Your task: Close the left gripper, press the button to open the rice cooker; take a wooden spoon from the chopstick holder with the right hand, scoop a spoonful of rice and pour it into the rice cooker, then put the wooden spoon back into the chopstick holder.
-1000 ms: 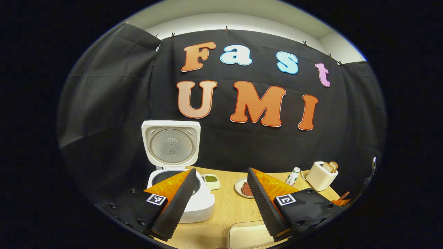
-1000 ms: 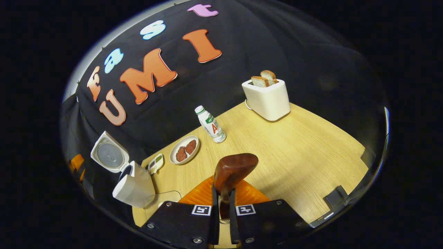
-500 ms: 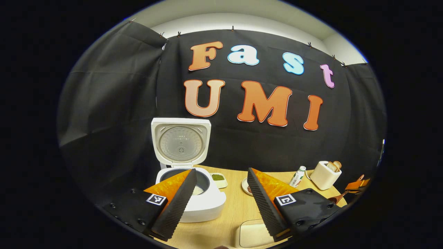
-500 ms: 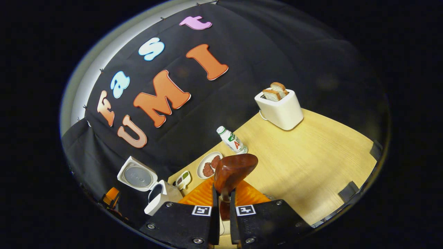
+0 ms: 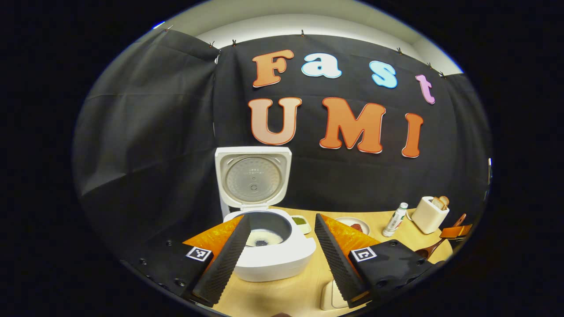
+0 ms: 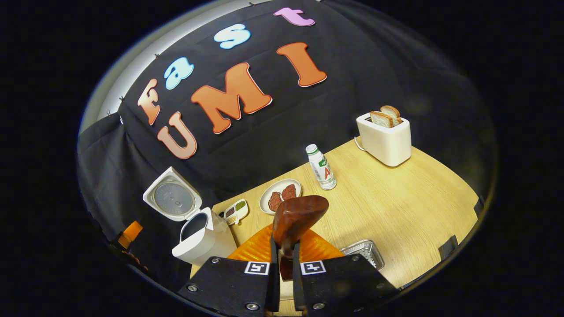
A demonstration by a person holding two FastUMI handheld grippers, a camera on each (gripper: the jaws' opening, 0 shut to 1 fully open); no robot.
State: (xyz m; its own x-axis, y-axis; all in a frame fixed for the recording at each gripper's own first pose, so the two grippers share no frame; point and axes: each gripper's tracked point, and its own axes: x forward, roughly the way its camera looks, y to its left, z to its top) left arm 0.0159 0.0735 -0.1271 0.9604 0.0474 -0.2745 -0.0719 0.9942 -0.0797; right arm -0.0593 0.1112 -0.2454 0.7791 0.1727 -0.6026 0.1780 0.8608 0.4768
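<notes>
With rice now lying in the open rice cooker [image 5: 269, 246] at the table's [image 6: 396, 207] back-left edge, the right gripper [image 6: 282, 253], clenching the wooden spoon [image 6: 298, 215], is swinging away as the left gripper [image 5: 282, 259] is idling, fingers spread.

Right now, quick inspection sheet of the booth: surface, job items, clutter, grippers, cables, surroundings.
Surface: wooden table.
Job's things: rice cooker lid up, white rice in the pot; wooden spoon in the right gripper; metal holder beside it.
Clutter: toaster with bread, bottle upright, plate, small dish.
Grippers: left gripper open, empty; right shut on the spoon.
Cables: cord behind the toaster.
Surroundings: black cloth wall.
</notes>
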